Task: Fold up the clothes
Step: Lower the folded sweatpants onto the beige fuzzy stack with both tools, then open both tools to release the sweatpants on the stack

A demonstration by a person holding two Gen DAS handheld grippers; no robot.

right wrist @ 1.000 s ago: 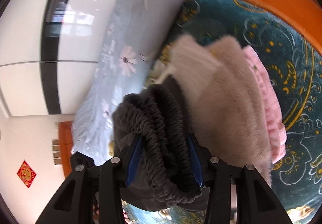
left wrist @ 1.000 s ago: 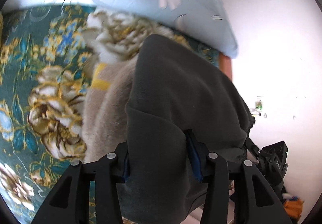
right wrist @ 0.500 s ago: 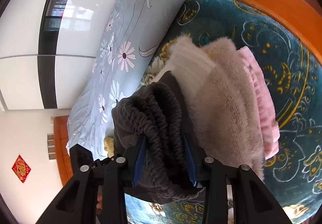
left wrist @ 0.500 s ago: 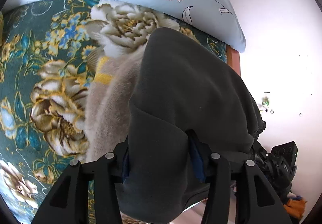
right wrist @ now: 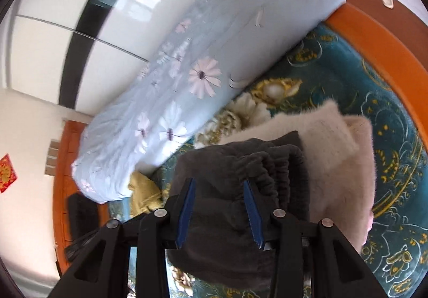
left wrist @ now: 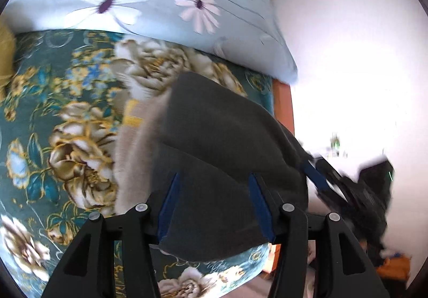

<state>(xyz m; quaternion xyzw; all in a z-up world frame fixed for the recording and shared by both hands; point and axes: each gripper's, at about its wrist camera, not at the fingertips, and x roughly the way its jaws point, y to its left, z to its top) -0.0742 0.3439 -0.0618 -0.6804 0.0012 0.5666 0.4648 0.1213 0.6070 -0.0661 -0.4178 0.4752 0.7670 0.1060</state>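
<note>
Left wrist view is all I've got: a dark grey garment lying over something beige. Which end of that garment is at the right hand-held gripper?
Observer: Its gathered elastic waistband. That end of the dark grey garment lies between the fingers of the right hand-held gripper.
Operator: How far does the beige go?
Observer: The beige fluffy pile reaches well past the garment toward the orange bed frame, with a pink edge at its side.
</note>
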